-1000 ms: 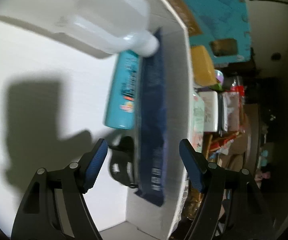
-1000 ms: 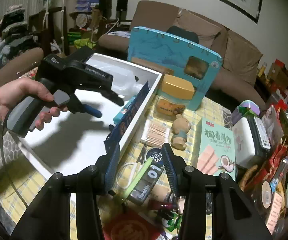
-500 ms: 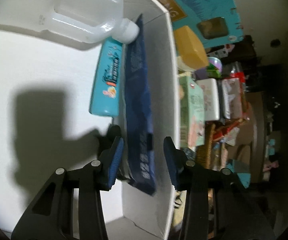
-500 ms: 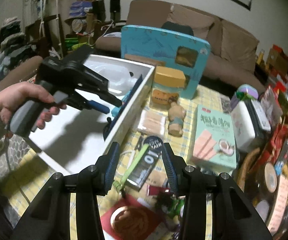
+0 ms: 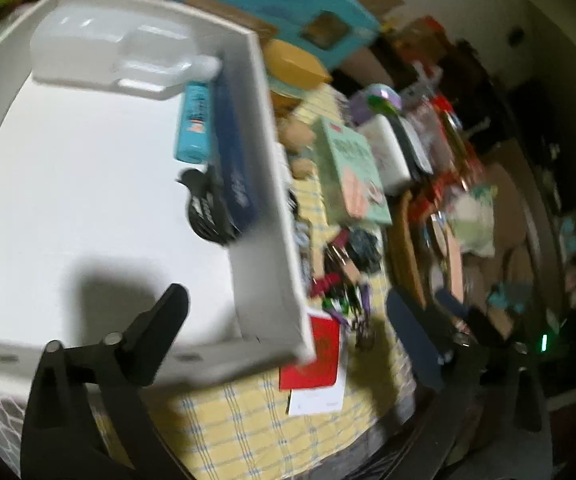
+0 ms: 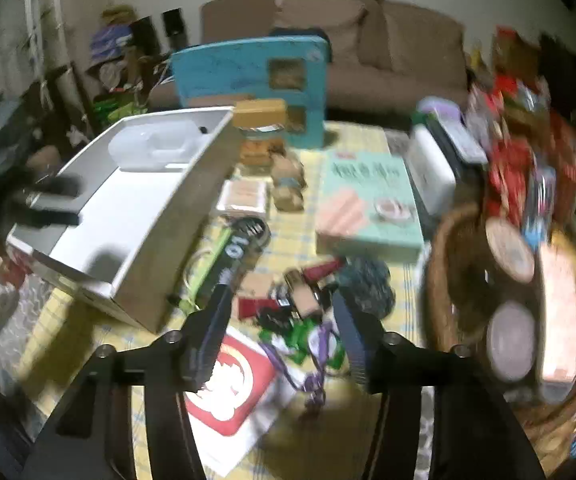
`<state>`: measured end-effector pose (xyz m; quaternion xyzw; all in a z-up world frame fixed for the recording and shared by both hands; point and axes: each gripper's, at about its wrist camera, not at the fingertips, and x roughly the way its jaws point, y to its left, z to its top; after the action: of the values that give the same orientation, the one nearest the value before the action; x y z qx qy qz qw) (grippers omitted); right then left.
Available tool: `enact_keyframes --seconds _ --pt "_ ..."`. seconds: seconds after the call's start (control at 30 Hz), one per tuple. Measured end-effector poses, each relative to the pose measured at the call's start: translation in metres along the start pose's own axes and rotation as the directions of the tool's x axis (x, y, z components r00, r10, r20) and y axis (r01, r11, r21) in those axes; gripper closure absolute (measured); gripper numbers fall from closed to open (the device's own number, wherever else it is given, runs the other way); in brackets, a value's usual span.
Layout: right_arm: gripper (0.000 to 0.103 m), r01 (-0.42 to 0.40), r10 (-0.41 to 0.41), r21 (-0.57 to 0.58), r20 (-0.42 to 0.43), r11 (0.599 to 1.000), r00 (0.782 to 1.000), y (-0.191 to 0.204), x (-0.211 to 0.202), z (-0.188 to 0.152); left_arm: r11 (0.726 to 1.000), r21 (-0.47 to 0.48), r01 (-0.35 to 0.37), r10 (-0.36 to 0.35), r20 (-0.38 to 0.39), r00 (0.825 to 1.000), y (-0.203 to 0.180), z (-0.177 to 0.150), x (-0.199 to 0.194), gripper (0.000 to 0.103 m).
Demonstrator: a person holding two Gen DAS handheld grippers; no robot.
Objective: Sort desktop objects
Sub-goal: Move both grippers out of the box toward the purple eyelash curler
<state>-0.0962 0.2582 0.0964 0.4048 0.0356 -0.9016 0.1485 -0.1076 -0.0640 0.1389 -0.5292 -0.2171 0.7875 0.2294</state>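
Through my left wrist camera, my left claw is released, its jaws having just been opening wide, with nothing between them. It hangs over the near right corner of the white tray. Inside the tray, a clear plastic jug lies at the far end; a teal tube, a dark blue pack and a black item line the right wall. The risk I judge here: one wide finger could clip the tray's wall and shove it, since that corner sits between them.

Through my right wrist camera, my right claw is released too, jaws just opening, gripping nothing. It points down at the unsorted clutter on the yellow checked cloth: a black-and-green pouch, small wrappers, a red card, a mint-green box. A wicker basket on the right holds tins and packets. The heap is tangled with a purple cord, so I think I may drag a neighbour along.
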Motion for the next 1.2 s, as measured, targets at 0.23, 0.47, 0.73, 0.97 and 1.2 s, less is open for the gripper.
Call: enact_keyframes --seconds 0.23,0.47,0.73,0.97,1.2 --pt "0.045 -0.039 0.037 0.182 0.015 0.983 0.999 -0.046 -0.005 -0.032 0.976 0.217 -0.028 0.015 0.063 0.998 -0.078 -0.072 0.013 0.000" --pt "0.057 -0.077 0.073 0.270 0.024 0.960 0.997 -0.065 0.009 -0.044 0.945 0.327 -0.032 0.033 0.004 0.999 -0.117 -0.129 0.077 0.000" --pt "0.065 -0.065 0.088 0.277 -0.071 0.959 0.994 -0.084 0.043 -0.067 0.953 0.304 -0.020 0.032 -0.037 0.999 -0.117 -0.141 0.137 0.001" --pt "0.065 -0.078 0.103 0.285 -0.073 0.955 0.992 -0.093 0.050 -0.069 0.949 0.308 -0.070 0.081 -0.022 0.996 -0.125 -0.134 0.175 0.007" --pt "0.065 -0.093 0.117 0.293 -0.064 0.952 0.991 -0.097 0.050 -0.068 0.936 0.326 -0.136 0.145 -0.001 0.989 -0.135 -0.126 0.198 0.023"
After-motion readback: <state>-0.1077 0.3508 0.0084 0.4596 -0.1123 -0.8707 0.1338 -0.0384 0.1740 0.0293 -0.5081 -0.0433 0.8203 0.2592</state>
